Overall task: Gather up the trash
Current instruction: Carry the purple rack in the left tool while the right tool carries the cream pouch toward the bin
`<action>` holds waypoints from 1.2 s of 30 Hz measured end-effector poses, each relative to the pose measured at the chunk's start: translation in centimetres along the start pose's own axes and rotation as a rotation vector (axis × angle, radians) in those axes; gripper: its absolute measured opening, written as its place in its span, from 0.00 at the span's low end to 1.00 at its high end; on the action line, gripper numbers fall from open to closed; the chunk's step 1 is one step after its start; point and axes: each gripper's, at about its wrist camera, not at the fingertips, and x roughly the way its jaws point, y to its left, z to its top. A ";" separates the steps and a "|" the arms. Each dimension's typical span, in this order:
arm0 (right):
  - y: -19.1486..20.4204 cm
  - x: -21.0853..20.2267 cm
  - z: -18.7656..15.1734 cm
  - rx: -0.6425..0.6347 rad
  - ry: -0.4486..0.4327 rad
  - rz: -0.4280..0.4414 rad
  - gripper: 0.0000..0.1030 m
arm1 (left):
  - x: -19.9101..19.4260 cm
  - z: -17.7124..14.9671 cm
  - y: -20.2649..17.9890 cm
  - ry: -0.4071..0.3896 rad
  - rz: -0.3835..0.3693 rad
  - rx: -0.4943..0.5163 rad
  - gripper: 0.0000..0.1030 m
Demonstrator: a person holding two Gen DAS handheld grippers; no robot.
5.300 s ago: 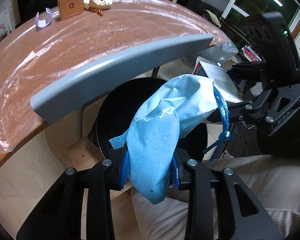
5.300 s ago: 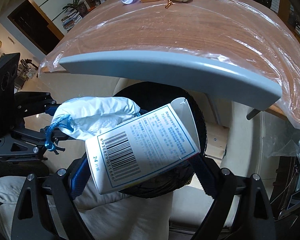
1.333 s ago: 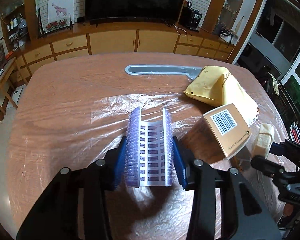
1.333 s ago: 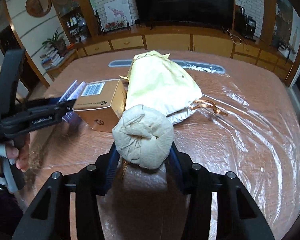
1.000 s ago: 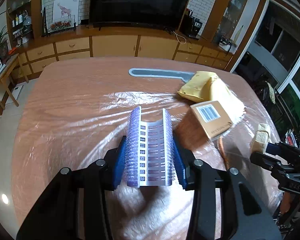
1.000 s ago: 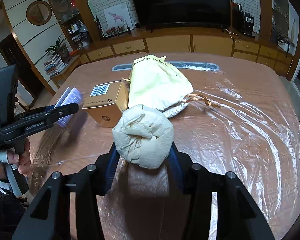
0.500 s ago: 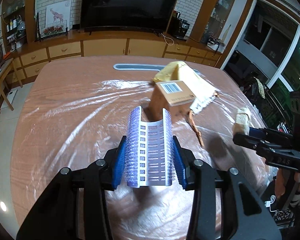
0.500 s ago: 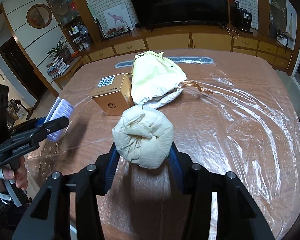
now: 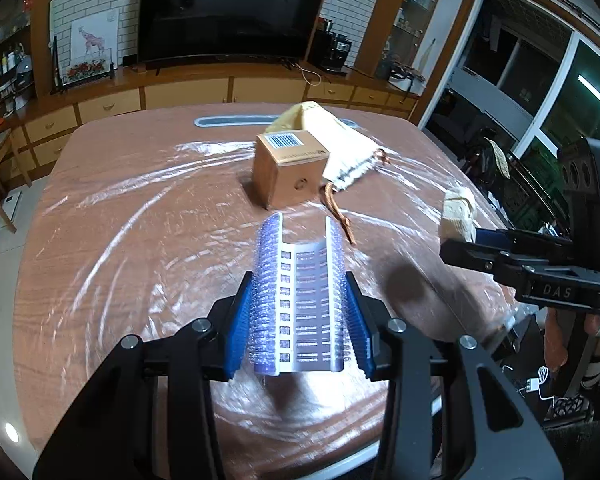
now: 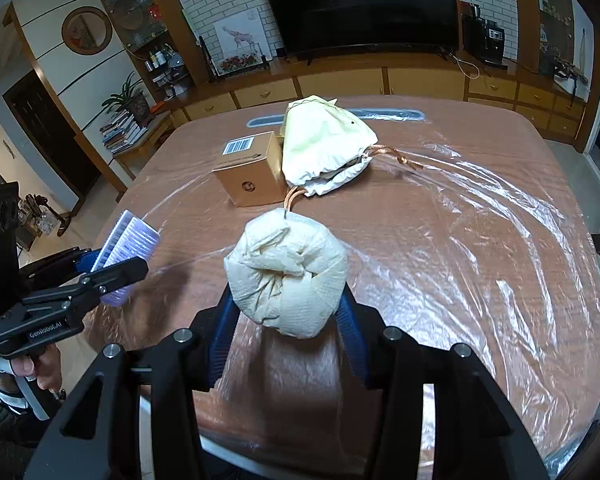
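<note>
My left gripper is shut on a curved purple plastic piece with bristles, held above the table's near edge; it also shows in the right wrist view. My right gripper is shut on a crumpled cream paper wad, which shows at the right of the left wrist view. On the table stand a brown cardboard box and, against it, a pale yellow drawstring pouch with copper cord.
The round wooden table is covered with clear plastic film. A grey curved strip lies at its far edge. Cabinets and a TV stand behind. The floor drops off at left and right.
Both grippers have pulled back toward the table's near edge with their items still held. The box and pouch now look farther away and have not moved on the table.
</note>
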 end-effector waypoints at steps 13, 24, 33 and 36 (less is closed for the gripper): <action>1.1 -2.0 -2.4 -0.012 0.002 0.011 0.46 | -1.7 -2.4 -2.1 0.012 -0.031 0.046 0.43; 1.2 -3.7 -4.9 -0.006 0.013 0.019 0.46 | -3.0 -3.7 -3.0 0.016 -0.051 0.089 0.43; 1.4 -5.3 -7.0 0.000 0.034 0.044 0.46 | -4.3 -4.9 -4.4 0.031 -0.107 0.133 0.43; 1.7 -5.6 -7.8 -0.011 0.049 0.053 0.46 | -4.5 -5.5 -5.2 0.044 -0.126 0.153 0.43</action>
